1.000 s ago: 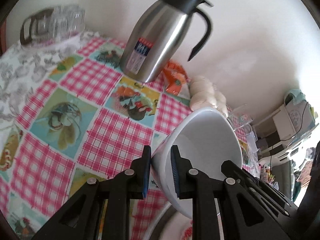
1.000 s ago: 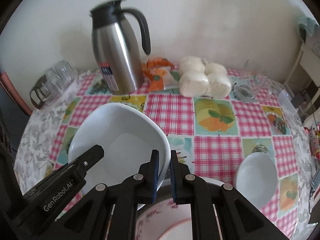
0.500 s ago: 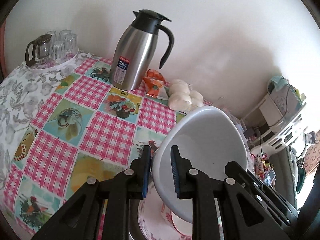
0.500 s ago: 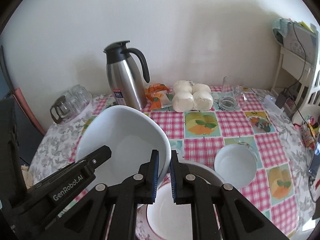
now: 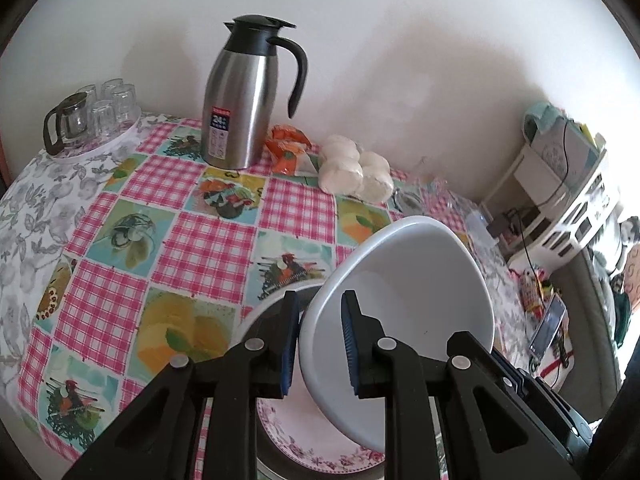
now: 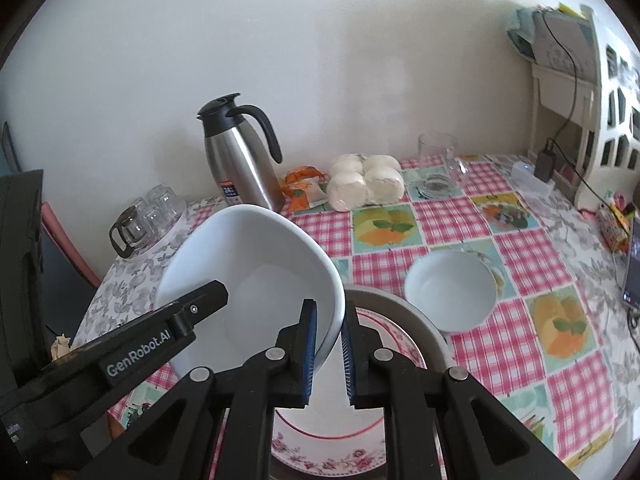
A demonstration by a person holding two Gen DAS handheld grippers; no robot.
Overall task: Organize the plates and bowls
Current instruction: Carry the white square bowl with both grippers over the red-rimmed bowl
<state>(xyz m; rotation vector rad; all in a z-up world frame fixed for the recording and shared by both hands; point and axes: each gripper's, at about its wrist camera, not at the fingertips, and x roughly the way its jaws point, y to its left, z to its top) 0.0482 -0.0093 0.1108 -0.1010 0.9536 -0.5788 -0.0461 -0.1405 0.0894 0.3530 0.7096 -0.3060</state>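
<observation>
Two grippers pinch one large white bowl [image 6: 256, 280], a smooth glazed piece with a rounded, slightly squared rim, held tilted above the table [image 6: 460, 216]: the left gripper [image 5: 318, 344] clamps its blue ribbed pads on one side of the rim, and the right gripper [image 6: 329, 354] presses its pads onto the opposite side. Beneath the bowl lies one flat plate [image 6: 328, 440] with a pink floral border and a thin red ring, resting inside a wider grey-rimmed dish [image 6: 416, 316] near the front edge of the table. One smaller white bowl [image 6: 450, 290], round and glossy, stands upright just beside that dish, toward the right edge. The table wears a glossy oilcloth [image 5: 200, 248] of pink gingham squares and fruit pictures. Along the back edge stand one brushed-steel thermos jug [image 5: 244, 96] with a black lid and handle, one orange packet [image 5: 288, 148], one clear-wrapped pack of four pale round buns [image 5: 356, 170], and one clear glass mug [image 6: 438, 156]. At the back left corner a white tray [image 5: 96, 146] carries a small glass teapot [image 5: 66, 122] and several upturned glasses.
</observation>
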